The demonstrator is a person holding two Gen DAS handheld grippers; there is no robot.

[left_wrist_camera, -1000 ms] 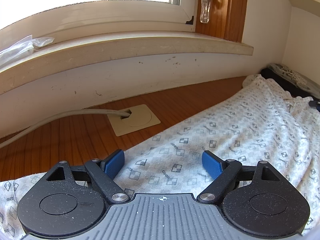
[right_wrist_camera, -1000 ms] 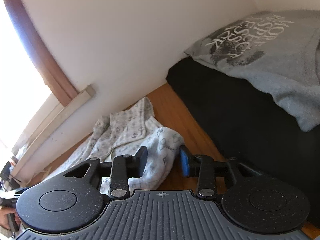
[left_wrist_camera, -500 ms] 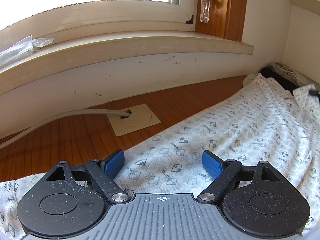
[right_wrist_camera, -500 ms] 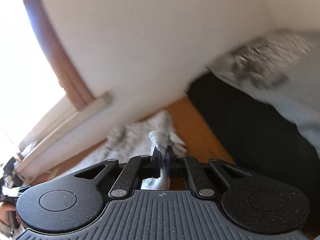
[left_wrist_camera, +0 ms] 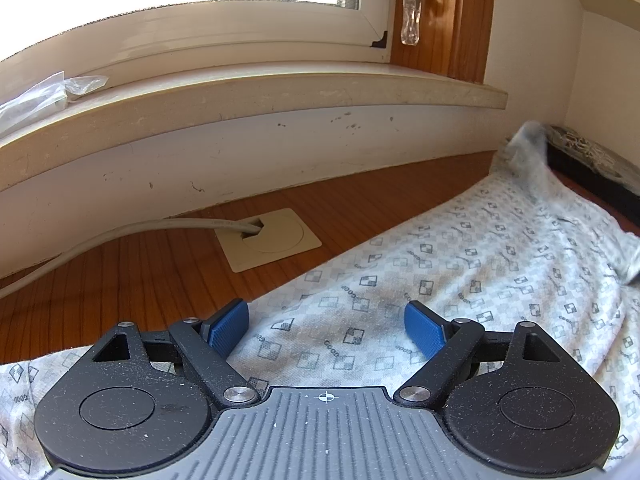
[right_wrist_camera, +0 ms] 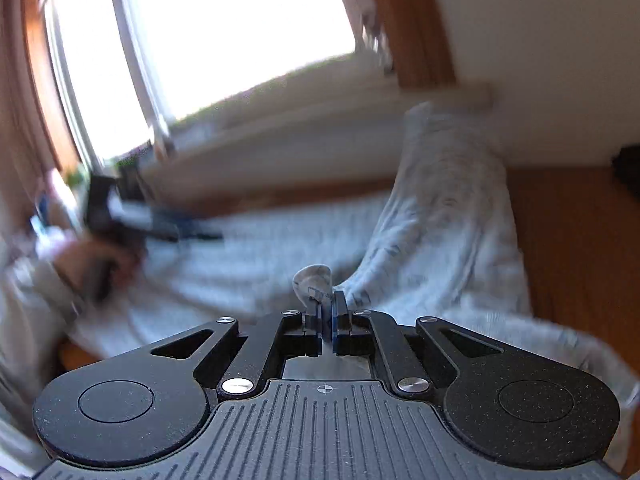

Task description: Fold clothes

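**Right tongs lift a pinched corner of the patterned garment**

Since a second ago the right tongs (right_wrist_camera: 327,322) have closed on the garment's end and swung round toward the window, pulling that end up off the tabletop; the left tongs (left_wrist_camera: 326,326) have not shifted.

From the left wrist camera, the white garment with small checkered motifs (left_wrist_camera: 460,280) lies spread across the wooden tabletop (left_wrist_camera: 132,272), running from under the left tongs to the far right corner by the wall. Its far end rises in a peak near the corner, and its right edge is blurred. The left tongs hover just over the cloth with their blue pads (left_wrist_camera: 229,330) spread wide apart and nothing between them. Beside the garment's near edge, a beige cable plate (left_wrist_camera: 269,239) is set in the tabletop, with a grey cable (left_wrist_camera: 120,236) running out of it to the left. A stone windowsill (left_wrist_camera: 256,92) carries a clear plastic bag (left_wrist_camera: 44,92) at its left end.

The right wrist camera is strongly blurred. The right tongs are clamped shut on a small bunched fold of the garment (right_wrist_camera: 440,216), which pokes up between the pads. Behind it, the cloth hangs in a tall drape and trails down across the tabletop. At left, a person's hand (right_wrist_camera: 96,256) holds a dark tool over the cloth.
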